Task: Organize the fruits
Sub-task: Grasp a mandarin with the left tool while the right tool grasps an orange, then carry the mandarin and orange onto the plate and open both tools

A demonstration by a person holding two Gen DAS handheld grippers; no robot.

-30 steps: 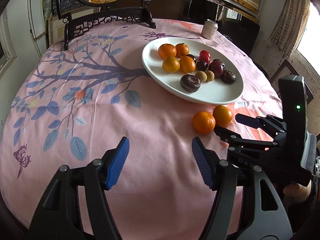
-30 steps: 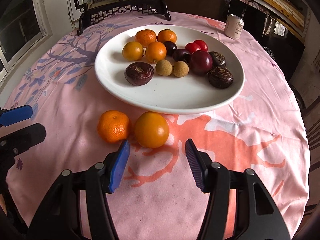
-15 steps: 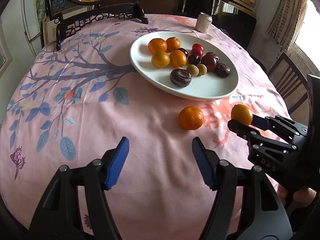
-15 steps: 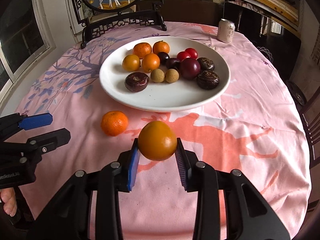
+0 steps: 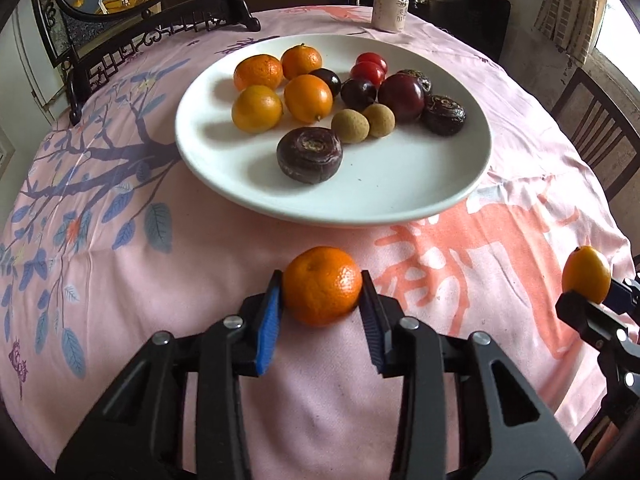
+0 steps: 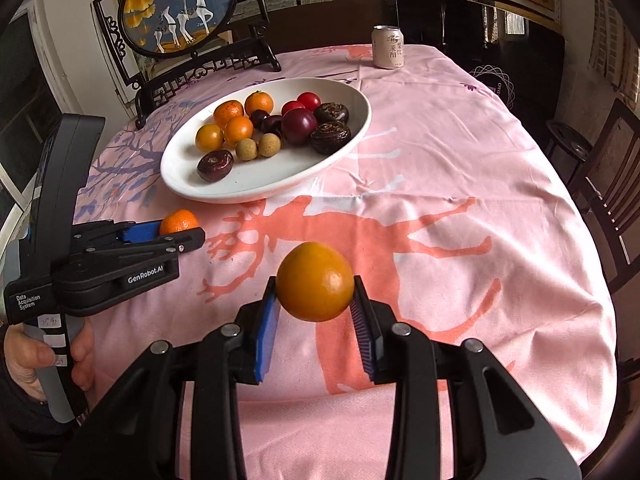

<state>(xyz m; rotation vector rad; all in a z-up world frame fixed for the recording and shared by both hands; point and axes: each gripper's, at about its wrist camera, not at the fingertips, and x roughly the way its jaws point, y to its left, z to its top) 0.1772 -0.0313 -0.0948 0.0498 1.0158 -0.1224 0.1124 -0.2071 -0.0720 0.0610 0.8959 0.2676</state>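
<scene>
My left gripper is shut on a mandarin that rests on the pink tablecloth just in front of the white plate. My right gripper is shut on a smooth orange and holds it above the cloth, right of the plate. The plate holds several oranges, dark plums, red tomatoes, two longans and dark water chestnuts. The held orange also shows at the right edge of the left wrist view. The left gripper and mandarin show in the right wrist view.
A drink can stands at the far side of the table. A framed deer picture on a dark stand is at the back left. Dark wooden chairs stand at the right table edge.
My left gripper has moved forward and shut on the mandarin. My right gripper has lifted the orange and carried it to the right, away from the plate.
</scene>
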